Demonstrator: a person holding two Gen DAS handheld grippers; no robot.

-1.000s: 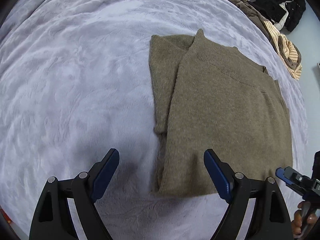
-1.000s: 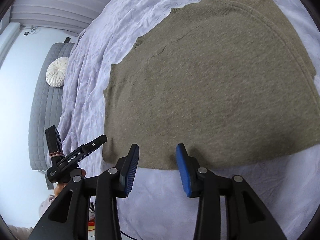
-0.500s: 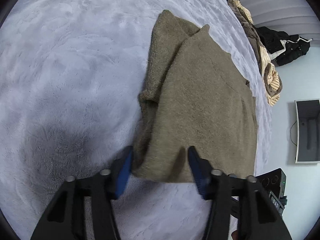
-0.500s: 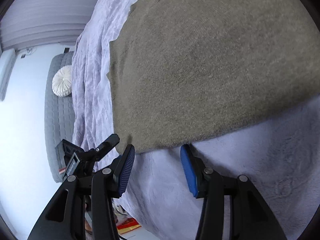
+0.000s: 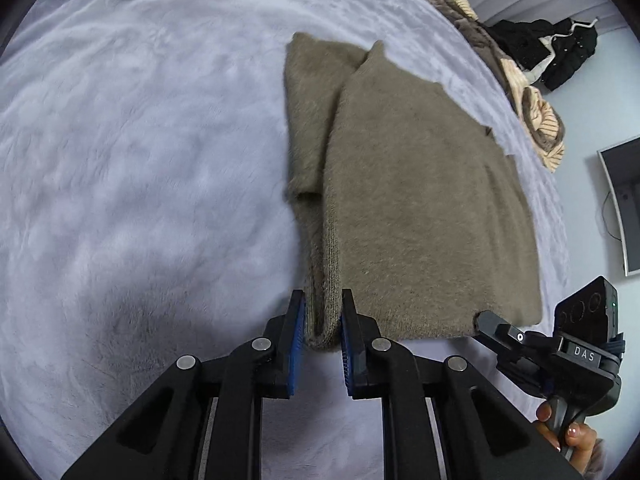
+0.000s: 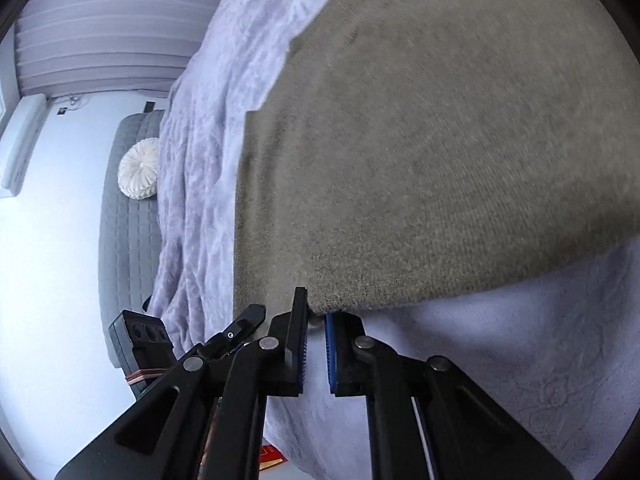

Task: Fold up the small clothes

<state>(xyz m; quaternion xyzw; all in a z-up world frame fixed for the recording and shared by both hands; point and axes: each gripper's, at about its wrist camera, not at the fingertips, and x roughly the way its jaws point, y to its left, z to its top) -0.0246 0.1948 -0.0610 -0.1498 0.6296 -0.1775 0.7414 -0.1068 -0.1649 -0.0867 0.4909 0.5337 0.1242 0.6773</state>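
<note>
An olive-brown knitted sweater (image 5: pixel 420 200) lies folded lengthwise on a lilac plush blanket (image 5: pixel 140 160), one sleeve tucked along its left side. My left gripper (image 5: pixel 323 308) is at the near left corner. Its jaws are closing, and the blue pads press on the bunched hem fold between them. My right gripper (image 6: pixel 316 312) is shut on the near hem of the sweater (image 6: pixel 440 140), close to its right corner. In the left wrist view the right gripper (image 5: pixel 496 322) shows at that corner, held by a hand (image 5: pixel 572 436). The left gripper (image 6: pixel 244 320) shows just beside the right one.
A heap of striped and brown clothes (image 5: pixel 532 92) and a black garment (image 5: pixel 552 48) lie at the bed's far right edge. A screen (image 5: pixel 624 208) hangs on the wall. Beyond the blanket's edge (image 6: pixel 188 184) is a grey quilted bench with a round white cushion (image 6: pixel 138 174).
Both grippers came down and forward to the sweater's near hem. The left jaws narrowed from wide open onto the corner fold, and the right jaws closed on the hem.
</note>
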